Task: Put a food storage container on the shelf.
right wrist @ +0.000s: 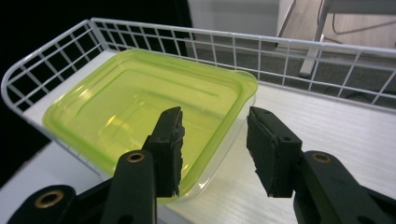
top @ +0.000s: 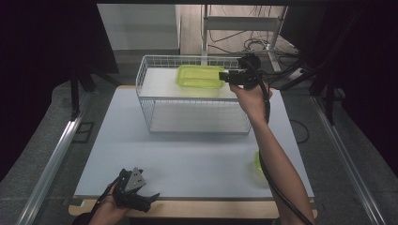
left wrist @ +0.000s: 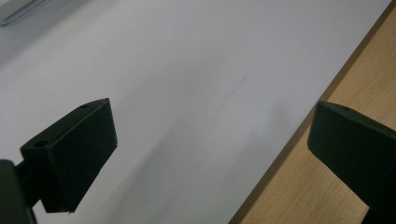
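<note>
White mat (top: 187, 159): left gripper (left wrist: 210, 154) jaws wide, empty; right gripper (right wrist: 215, 149) jaws parted astride green container (right wrist: 140, 107) rim in wire basket (right wrist: 327, 51)

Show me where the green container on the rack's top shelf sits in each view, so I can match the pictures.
High view: green container lies on the wire rack's top shelf, upper centre, right gripper at its right end.
Left gripper view: not in it; white mat and table edge.
Right gripper view: left-centre, its rim between the open jaws.
Shared landmark: the rack's white wire rim.
</note>
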The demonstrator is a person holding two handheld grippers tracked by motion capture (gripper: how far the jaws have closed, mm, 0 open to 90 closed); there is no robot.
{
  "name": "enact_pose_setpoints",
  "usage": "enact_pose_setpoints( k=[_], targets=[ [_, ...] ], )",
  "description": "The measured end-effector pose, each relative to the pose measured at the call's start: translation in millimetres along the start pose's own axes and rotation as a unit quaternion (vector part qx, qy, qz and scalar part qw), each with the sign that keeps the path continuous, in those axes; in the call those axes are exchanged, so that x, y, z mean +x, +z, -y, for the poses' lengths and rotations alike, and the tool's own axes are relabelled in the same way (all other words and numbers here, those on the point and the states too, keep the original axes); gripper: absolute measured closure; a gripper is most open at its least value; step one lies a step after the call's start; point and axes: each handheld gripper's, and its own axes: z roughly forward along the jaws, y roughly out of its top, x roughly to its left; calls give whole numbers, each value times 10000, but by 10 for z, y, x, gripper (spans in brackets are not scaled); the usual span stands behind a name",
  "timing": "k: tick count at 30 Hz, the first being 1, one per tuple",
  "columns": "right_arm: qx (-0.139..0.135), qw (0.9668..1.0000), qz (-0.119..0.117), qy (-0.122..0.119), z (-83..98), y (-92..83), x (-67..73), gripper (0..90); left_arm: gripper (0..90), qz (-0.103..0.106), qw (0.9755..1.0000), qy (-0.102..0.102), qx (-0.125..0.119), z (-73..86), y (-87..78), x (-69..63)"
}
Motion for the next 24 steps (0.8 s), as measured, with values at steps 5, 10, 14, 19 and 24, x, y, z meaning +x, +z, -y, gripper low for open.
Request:
enact_pose_setpoints(
  k=[5, 10, 14, 19, 24],
  targets=[
    [-27, 9994, -240, -243, 92, -131, 92, 533, 16, 30, 9999, -126, -27, -17, -29, 10],
    [-54, 9982, -411, -434, 216, -249, 138, 478, 26, 67, 9994, -211, -267, -10, -77, 48],
    [-102, 9972, -542, -505, 346, -342, 161, 419, 33, 41, 9991, -147, -393, 13, -71, 65],
    [-84, 9962, -635, -598, 525, -422, 206, 325, 31, 138, 9974, -242, -659, 21, -85, 80],
    [-32, 9952, -608, -771, 705, -475, 257, 241, 27, 113, 9954, -515, -795, 25, -118, 116]
  ],
)
